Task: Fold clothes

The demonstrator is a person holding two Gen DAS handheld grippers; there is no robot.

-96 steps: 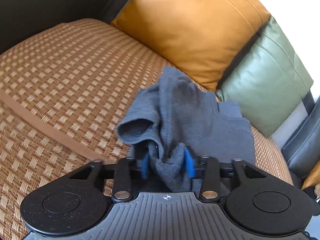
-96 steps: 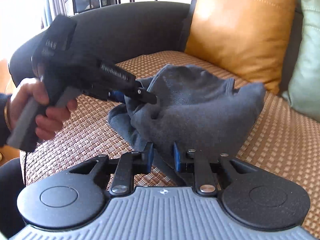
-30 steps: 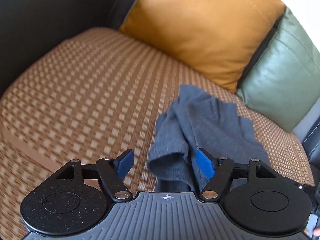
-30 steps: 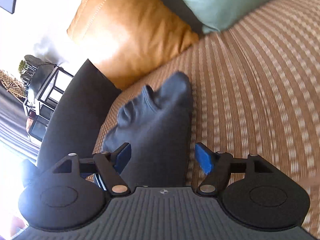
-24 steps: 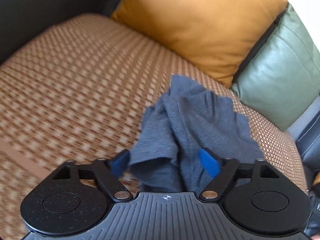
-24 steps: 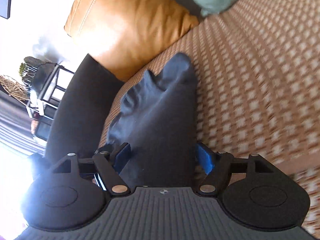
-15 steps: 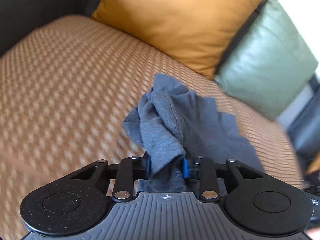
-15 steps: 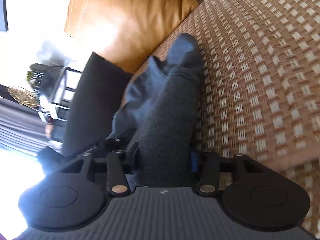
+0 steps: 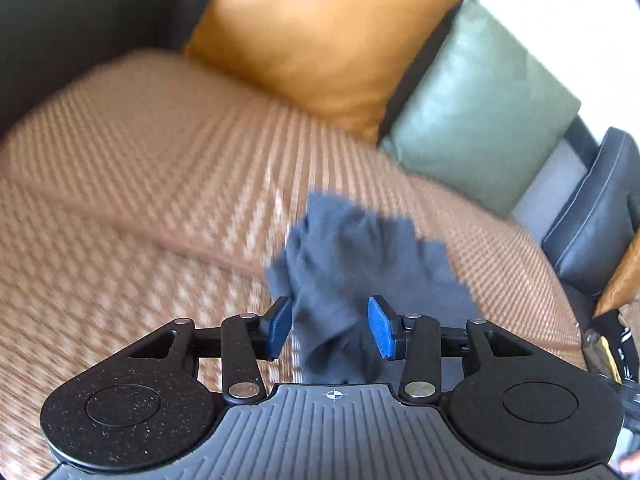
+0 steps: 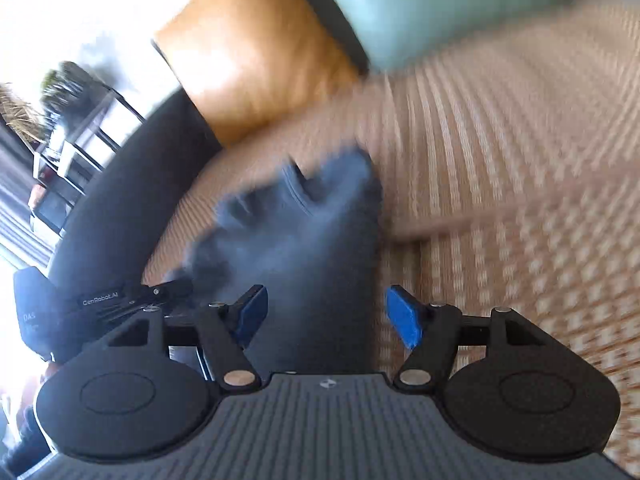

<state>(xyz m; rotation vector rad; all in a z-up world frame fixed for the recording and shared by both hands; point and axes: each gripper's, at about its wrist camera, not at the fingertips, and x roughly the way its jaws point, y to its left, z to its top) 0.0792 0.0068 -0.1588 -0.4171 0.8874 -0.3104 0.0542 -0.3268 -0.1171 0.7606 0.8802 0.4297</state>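
Both of my grippers stand wide right now, blue pads spread, nothing pinched in either. My left gripper [image 9: 330, 328] has the grey garment [image 9: 360, 276] running up between its pads and on ahead of it, but there is clear air on both sides of the cloth, so I am not holding it. My right gripper [image 10: 324, 316] is the same story: the garment fills the gap between the pads and stretches forward, with the pads standing off it.

The garment lies on the woven seat mat [image 9: 140, 184], bunched and rumpled rather than flat. From the left wrist I see it heaped in loose ridges just ahead of my pads; from the right wrist it looks like a long dark hump with a neckline or hem edge showing at its far end. Everything is smeared with motion, so fine creases I cannot read.

Beyond the cloth sit the orange cushion [image 9: 324, 40] and the green cushion [image 9: 480, 112], off to the forward right of my left tool. My left tool's body shows at the lower left of the right wrist view.

How far along? My judgement: no neat folded packet here. The cloth is a crumpled pile, so flattening and folding it square remain to be done.
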